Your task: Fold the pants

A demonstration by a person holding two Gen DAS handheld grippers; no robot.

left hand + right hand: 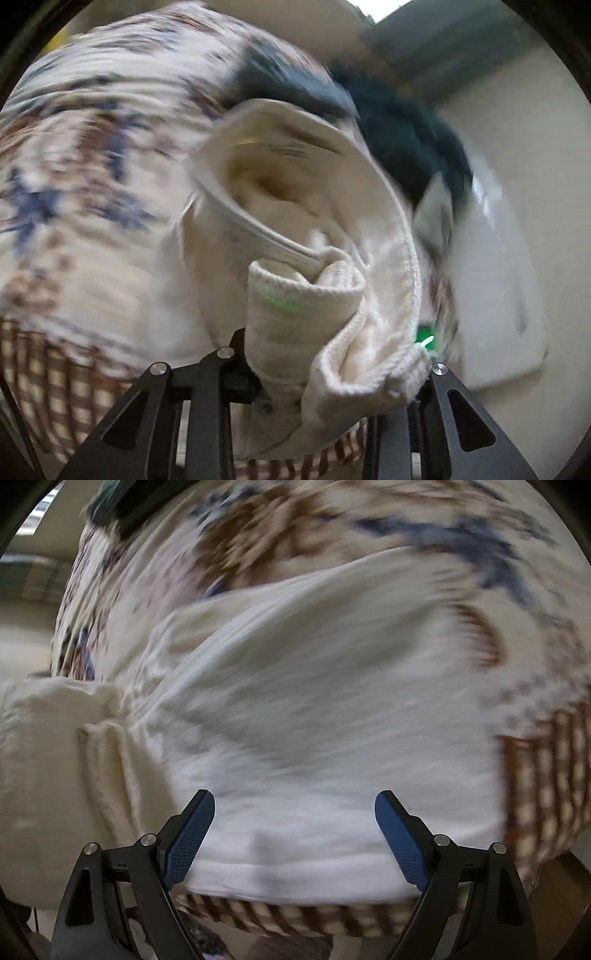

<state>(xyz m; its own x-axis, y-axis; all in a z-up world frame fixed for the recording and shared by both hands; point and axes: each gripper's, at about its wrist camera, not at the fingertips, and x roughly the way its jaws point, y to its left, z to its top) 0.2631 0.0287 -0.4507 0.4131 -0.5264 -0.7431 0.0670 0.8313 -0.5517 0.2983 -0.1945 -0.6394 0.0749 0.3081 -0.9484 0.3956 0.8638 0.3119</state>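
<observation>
The left gripper (295, 354) is clamped on a bunched cream waistband of the pants (295, 206), lifted off the patterned bedspread (74, 166). The right gripper (295, 834) hangs wide open, empty, over pants spread near the bedspread's checked edge.

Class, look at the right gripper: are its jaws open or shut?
Open. The right gripper shows its blue pads set wide apart above the white pants, gripping nothing.

Two close, downward wrist views; shared patterned bedspread (74, 166).
</observation>
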